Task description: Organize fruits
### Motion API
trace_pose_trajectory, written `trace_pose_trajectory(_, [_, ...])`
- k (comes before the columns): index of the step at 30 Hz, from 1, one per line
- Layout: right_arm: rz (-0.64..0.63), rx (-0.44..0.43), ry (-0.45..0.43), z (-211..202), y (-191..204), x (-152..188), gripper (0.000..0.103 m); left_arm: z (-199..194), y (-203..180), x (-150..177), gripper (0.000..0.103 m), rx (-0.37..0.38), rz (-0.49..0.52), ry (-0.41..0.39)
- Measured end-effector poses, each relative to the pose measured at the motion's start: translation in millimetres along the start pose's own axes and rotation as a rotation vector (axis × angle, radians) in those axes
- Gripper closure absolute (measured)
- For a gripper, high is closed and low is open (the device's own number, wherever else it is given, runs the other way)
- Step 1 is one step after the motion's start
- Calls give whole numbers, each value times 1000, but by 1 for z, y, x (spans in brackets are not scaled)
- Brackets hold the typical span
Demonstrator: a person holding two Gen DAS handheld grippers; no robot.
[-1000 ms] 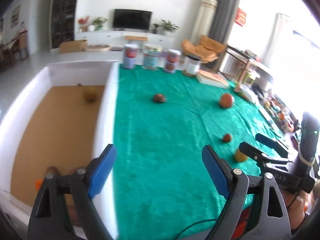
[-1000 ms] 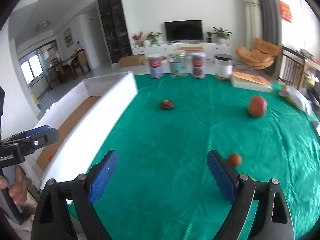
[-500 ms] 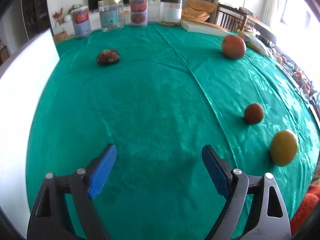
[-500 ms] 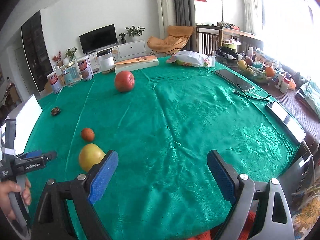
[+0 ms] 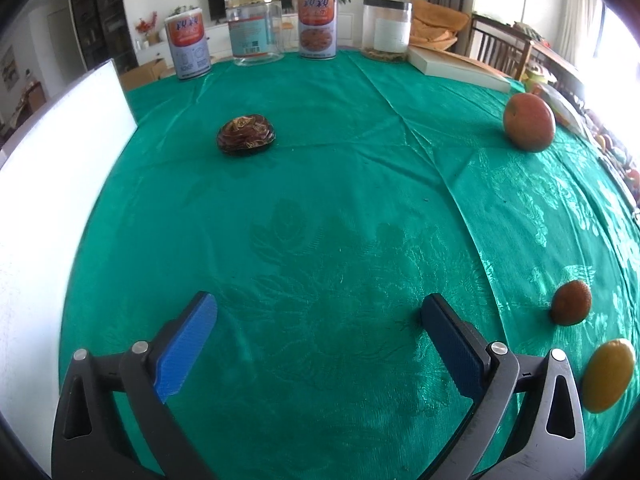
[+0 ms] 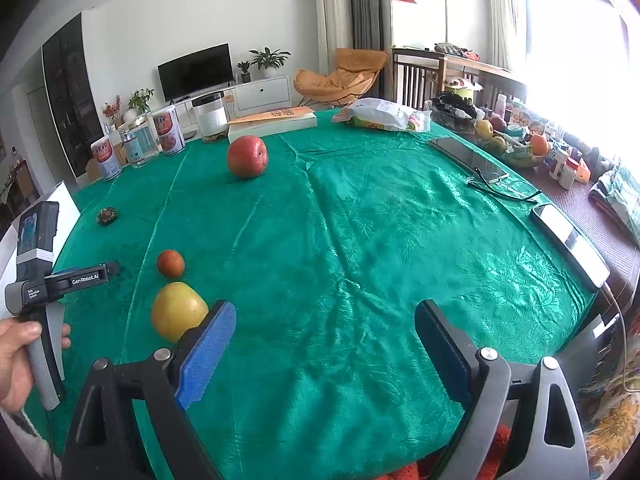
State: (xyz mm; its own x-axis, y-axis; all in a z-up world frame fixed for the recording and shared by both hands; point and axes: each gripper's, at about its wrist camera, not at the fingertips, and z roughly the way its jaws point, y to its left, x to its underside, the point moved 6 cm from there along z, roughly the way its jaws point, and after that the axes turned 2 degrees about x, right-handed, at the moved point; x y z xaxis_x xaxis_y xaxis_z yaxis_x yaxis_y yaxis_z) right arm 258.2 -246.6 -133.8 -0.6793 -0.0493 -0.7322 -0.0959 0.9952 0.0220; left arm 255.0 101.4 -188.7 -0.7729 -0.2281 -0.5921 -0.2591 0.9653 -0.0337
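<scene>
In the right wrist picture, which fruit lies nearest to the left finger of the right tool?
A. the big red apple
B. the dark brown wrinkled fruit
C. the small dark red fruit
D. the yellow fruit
D: the yellow fruit lies right beside the blue pad of the right tool, while the other three fruits lie farther back on the green tablecloth.

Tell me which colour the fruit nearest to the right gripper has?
Yellow. The fruit lies beside the right gripper; the right wrist view shows it best.
</scene>
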Motion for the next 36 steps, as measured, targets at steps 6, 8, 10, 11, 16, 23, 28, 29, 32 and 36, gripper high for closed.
trace_pose_trajectory(6, [-10,4,1,0,3,0,10,0,0,0,0,0,0,0])
trace_pose_trajectory(8, [-13,6,3,0,3,0,10,0,0,0,0,0,0,0])
trace_pose_trajectory(10, [-19,12,4,0,4,1,10,0,0,0,0,0,0,0])
trace_pose_trajectory(11, [-20,15,1,0,4,1,10,0,0,0,0,0,0,0])
trace_pose_trajectory(16, [-14,24,-11,-3,2,1,10,0,0,0,0,0,0,1])
trace_pose_trajectory(23, [-26,25,-19,-6,4,1,9,0,0,0,0,1,0,1])
trace_pose_trajectory(28, [-9,12,-13,-4,1,0,9,0,0,0,0,1,0,1])
trace_pose_trajectory(29, [-8,13,-11,-4,1,1,9,0,0,0,0,1,0,1])
trace_pose_trajectory(32, [-17,19,-17,-5,2,0,9,0,0,0,0,1,0,1])
trace_pose_trajectory(36, [-18,16,-24,-7,2,0,9,0,0,0,0,1,0,1])
